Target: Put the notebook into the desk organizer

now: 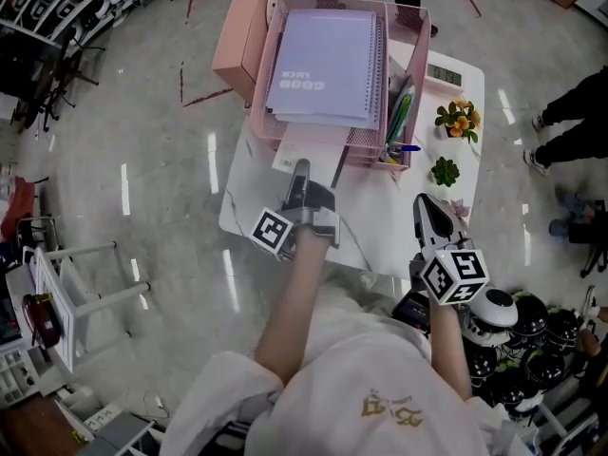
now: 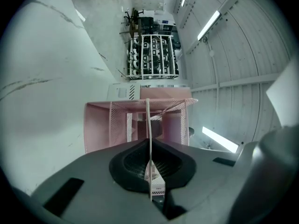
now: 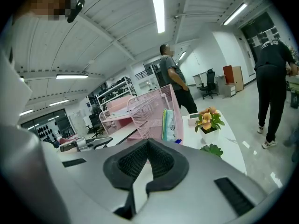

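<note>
A pink mesh desk organizer (image 1: 418,27) stands at the far side of the white table (image 1: 249,202). A lavender spiral notebook (image 1: 323,60) lies flat in its top tray. My left gripper (image 1: 300,167) is shut on a thin pale notebook (image 1: 306,145) whose far end reaches under that top tray. In the left gripper view this notebook (image 2: 149,120) shows edge-on between the jaws of the left gripper (image 2: 149,141), pointing at the organizer (image 2: 100,125). My right gripper (image 1: 425,200) hovers over the table's right side, shut and empty; the right gripper (image 3: 148,143) faces the organizer (image 3: 149,111).
Pens (image 1: 399,112) fill the organizer's right compartment. An orange flower pot (image 1: 458,119), a small green plant (image 1: 445,171) and a small display (image 1: 444,74) stand on the table's right. A person (image 3: 170,76) stands behind the table and legs (image 1: 570,122) show at right. Helmets (image 1: 522,331) sit near right.
</note>
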`<action>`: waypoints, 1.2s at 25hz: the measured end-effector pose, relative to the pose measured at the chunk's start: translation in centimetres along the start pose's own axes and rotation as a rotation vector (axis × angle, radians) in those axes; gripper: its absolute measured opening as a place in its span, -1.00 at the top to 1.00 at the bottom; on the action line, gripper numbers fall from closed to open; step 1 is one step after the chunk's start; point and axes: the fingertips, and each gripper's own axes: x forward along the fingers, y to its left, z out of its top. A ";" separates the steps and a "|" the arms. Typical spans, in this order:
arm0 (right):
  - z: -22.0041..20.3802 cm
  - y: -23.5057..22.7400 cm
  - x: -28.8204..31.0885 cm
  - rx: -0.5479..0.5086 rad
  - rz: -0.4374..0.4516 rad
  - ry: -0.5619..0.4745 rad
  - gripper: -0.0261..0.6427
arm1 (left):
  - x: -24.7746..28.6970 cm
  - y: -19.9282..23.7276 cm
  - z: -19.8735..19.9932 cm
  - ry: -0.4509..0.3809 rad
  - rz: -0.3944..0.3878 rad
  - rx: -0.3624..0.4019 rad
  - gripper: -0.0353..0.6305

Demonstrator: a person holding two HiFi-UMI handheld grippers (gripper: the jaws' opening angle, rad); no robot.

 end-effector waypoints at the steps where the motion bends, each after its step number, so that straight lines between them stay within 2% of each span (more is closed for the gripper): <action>1: 0.0 0.0 0.1 0.001 0.000 0.002 0.90 | 0.2 0.0 0.0 0.000 0.001 0.004 0.82; 9: -0.1 -0.3 0.8 0.008 -0.002 0.009 0.90 | 1.5 -0.1 0.0 0.019 0.040 0.050 0.81; 14: -0.3 -0.1 0.9 0.012 -0.002 0.013 0.90 | 1.7 0.7 0.3 0.002 0.069 0.064 0.80; 21: -0.7 0.0 1.1 0.024 -0.004 0.017 0.90 | 1.7 2.0 -0.4 0.056 0.117 0.060 0.39; 26: -0.8 0.1 1.1 0.028 0.001 0.016 0.90 | 1.5 2.5 -0.5 0.078 0.151 0.121 0.12; 30: -0.8 0.3 0.8 0.030 0.006 0.012 0.90 | 0.8 2.7 -0.6 0.095 0.158 0.165 0.11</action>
